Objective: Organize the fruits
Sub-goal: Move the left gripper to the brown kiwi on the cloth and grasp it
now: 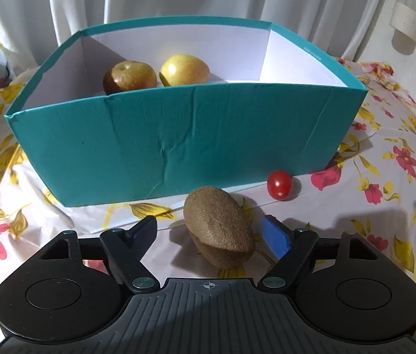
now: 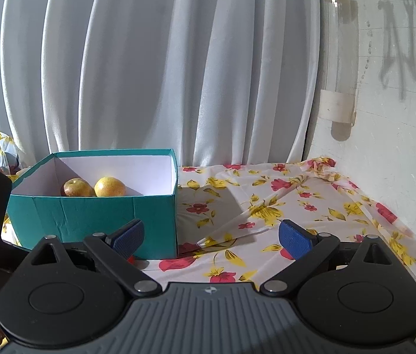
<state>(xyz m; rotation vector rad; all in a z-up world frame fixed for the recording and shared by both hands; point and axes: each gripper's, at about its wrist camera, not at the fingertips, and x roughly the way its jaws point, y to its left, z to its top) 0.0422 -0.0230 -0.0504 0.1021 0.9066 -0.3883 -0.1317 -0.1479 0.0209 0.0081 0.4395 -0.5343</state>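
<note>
I count two apples (image 1: 154,75) in the box (image 1: 178,135); kiwi (image 1: 218,225) and tomato (image 1: 279,184) wait outside, both my grippers (left gripper (image 1: 209,231), right gripper (image 2: 210,237)) spread wide, holding nothing

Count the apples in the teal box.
2: a reddish-brown apple on the left and a yellow apple beside it on the right, inside the teal box. Its front wall may hide more.

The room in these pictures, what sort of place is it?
Probably a home, not a lab or shop. A floral tablecloth covers the table, white curtains hang behind it, and a teal box holds two apples.
</note>
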